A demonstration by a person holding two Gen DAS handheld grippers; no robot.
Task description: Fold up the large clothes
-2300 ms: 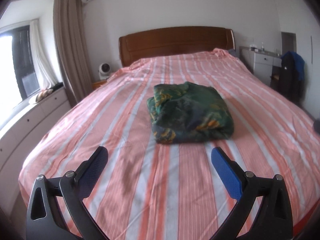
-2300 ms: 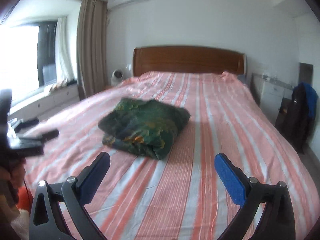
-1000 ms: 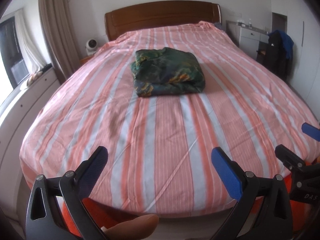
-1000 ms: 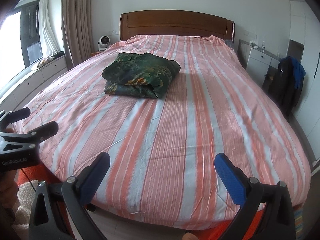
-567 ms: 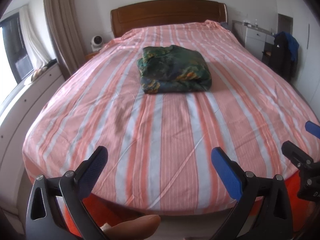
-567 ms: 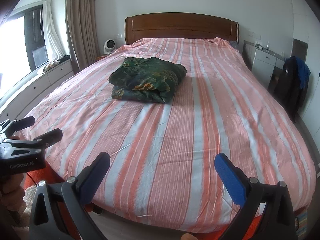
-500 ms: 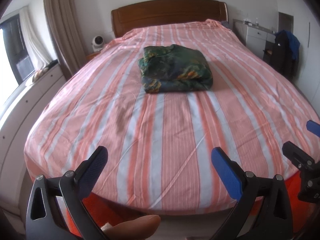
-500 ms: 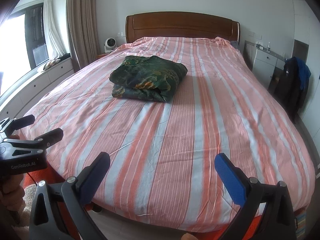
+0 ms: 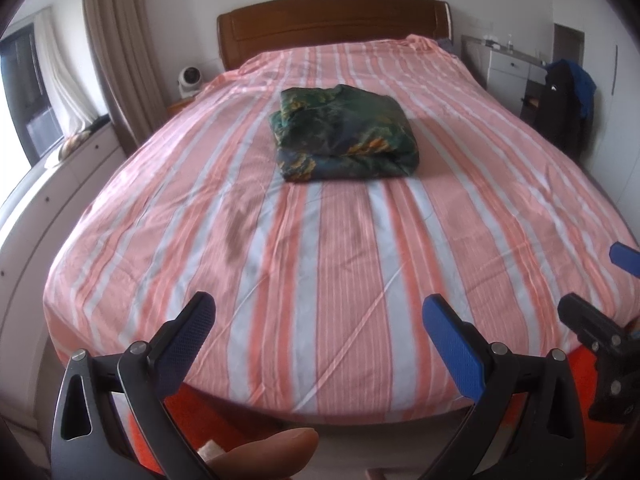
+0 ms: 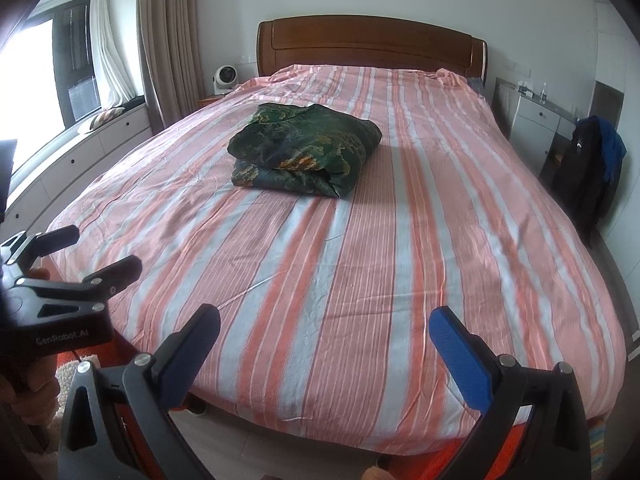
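My left tongs [image 9: 318, 328] and right tongs [image 10: 324, 330] wide open, empty, pulled back past foot of bed [image 9: 320, 264]. Folded green garment [image 9: 346, 138] left mid-bed; folding looks finished.

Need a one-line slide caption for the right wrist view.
Folded green garment lies on the striped bed; right gripper open and empty at the foot.

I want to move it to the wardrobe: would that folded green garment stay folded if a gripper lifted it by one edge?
Probably not: the folded green garment looks soft, its layers loosely stacked, so they would likely droop and unfold. It seems light and unlikely to slide far on the striped sheet.
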